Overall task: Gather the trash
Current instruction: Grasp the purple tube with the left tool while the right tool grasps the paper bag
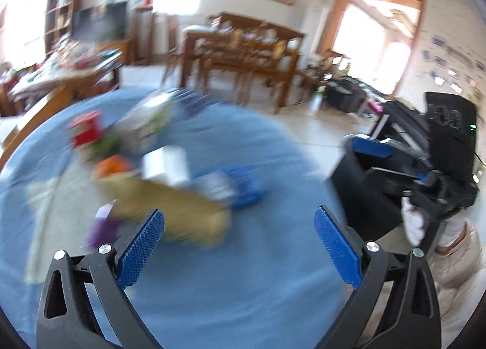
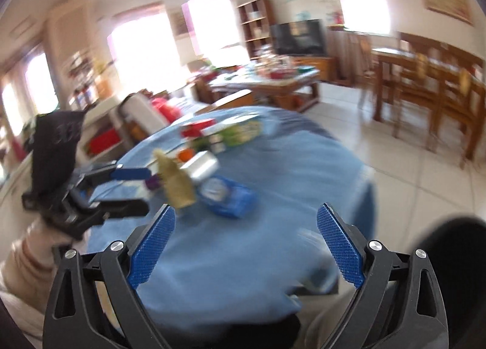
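Left wrist view: two grippers, left gripper (image 1: 239,245) and right gripper (image 1: 372,160), one blue pack (image 1: 240,186).

— What's your surface?
— You've got a table under a blue cloth (image 1: 212,288).
— And on it?
— A blurred heap: tan crumpled paper (image 1: 170,206), a blue packet (image 1: 240,185), a white box (image 1: 167,164), something orange (image 1: 112,165), a red pack (image 1: 86,130), a purple scrap (image 1: 101,227).

Left tool (image 1: 238,245): jaws spread wide, nothing between the blue pads (image 1: 141,253), angled downward. Right tool (image 2: 246,244): jaws likewise wide apart and empty, angled downward. A white-gloved hand (image 1: 413,223) grips the right tool's handle.
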Action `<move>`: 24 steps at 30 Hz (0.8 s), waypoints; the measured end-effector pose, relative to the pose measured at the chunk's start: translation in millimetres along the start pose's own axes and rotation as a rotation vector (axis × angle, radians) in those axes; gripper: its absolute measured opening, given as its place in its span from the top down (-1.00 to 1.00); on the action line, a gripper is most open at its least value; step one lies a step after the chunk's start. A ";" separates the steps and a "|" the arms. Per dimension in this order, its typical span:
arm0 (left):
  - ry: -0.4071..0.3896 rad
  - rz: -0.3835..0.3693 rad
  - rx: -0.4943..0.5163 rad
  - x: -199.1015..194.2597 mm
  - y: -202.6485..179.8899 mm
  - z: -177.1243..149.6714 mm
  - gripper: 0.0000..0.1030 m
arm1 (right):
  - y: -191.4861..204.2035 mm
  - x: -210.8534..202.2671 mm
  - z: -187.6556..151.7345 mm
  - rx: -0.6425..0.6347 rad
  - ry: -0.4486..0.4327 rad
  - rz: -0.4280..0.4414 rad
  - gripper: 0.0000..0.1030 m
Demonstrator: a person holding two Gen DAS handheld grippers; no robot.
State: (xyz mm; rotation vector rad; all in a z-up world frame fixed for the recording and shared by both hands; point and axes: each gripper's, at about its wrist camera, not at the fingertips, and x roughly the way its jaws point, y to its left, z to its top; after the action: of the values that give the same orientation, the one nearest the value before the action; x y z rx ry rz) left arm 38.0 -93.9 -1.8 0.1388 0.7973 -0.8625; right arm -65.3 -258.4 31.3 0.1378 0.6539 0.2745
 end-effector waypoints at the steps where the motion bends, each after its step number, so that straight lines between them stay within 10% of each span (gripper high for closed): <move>1: 0.023 0.014 -0.017 0.0 13.3 -1.4 -0.90 | 7.8 8.6 2.7 -0.016 0.012 0.012 -0.80; 10: 0.195 0.023 -0.059 30.4 90.9 -8.2 -0.84 | 85.7 116.9 25.9 -0.230 0.171 0.025 -0.46; 19: 0.217 0.085 0.064 57.4 91.9 14.4 -0.07 | 103.3 169.4 25.3 -0.299 0.280 -0.027 -0.24; 24: 0.208 0.113 0.100 59.3 90.8 12.0 0.37 | 102.5 182.1 25.4 -0.300 0.323 -0.012 0.54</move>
State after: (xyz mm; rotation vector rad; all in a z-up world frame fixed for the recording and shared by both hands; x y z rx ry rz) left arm 133.5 -76.0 -51.4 0.3636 0.9314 -0.7895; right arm 67.3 -108.0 -32.7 -0.2019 0.9249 0.3841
